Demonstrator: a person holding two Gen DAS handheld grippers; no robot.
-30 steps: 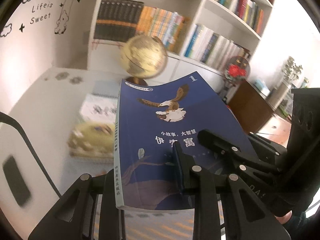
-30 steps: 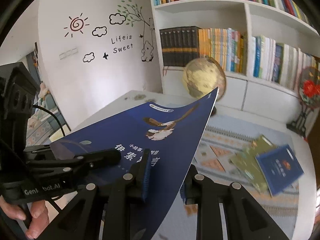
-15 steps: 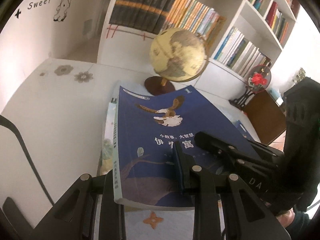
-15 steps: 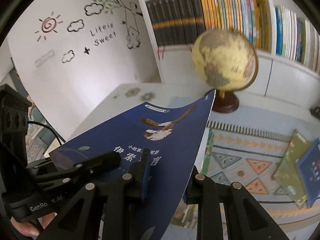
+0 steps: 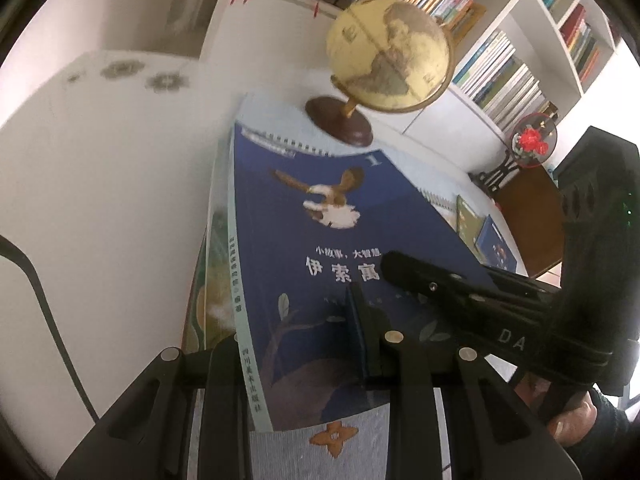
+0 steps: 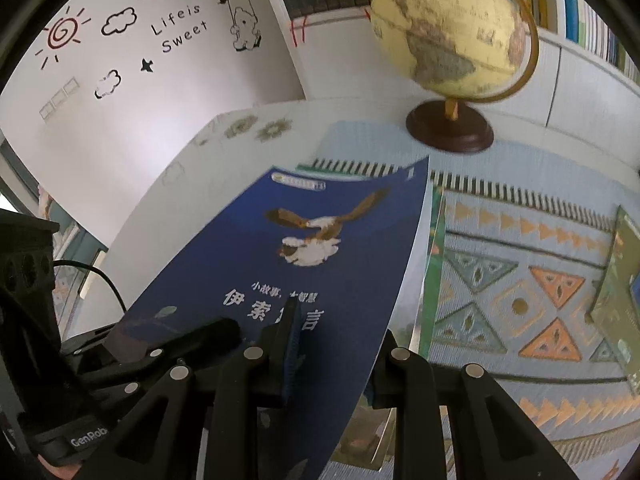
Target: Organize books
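A dark blue book with an eagle on its cover is held at its near edge by both grippers. My left gripper is shut on the spine side. My right gripper is shut on the open-edge side, and its black finger lies across the cover in the left wrist view. The left gripper also shows at the lower left of the right wrist view. The book hangs tilted, low over a green-covered book that lies on the patterned mat.
A globe on a dark wooden base stands just beyond the book's far edge. A green book and a blue book lie to the right on the mat. Full white bookshelves rise behind. A black cable crosses the white tabletop at left.
Both grippers have carried the blue book down and forward toward the globe. It now hangs low over the green-covered book, which has slid underneath it. Both grips are unchanged.
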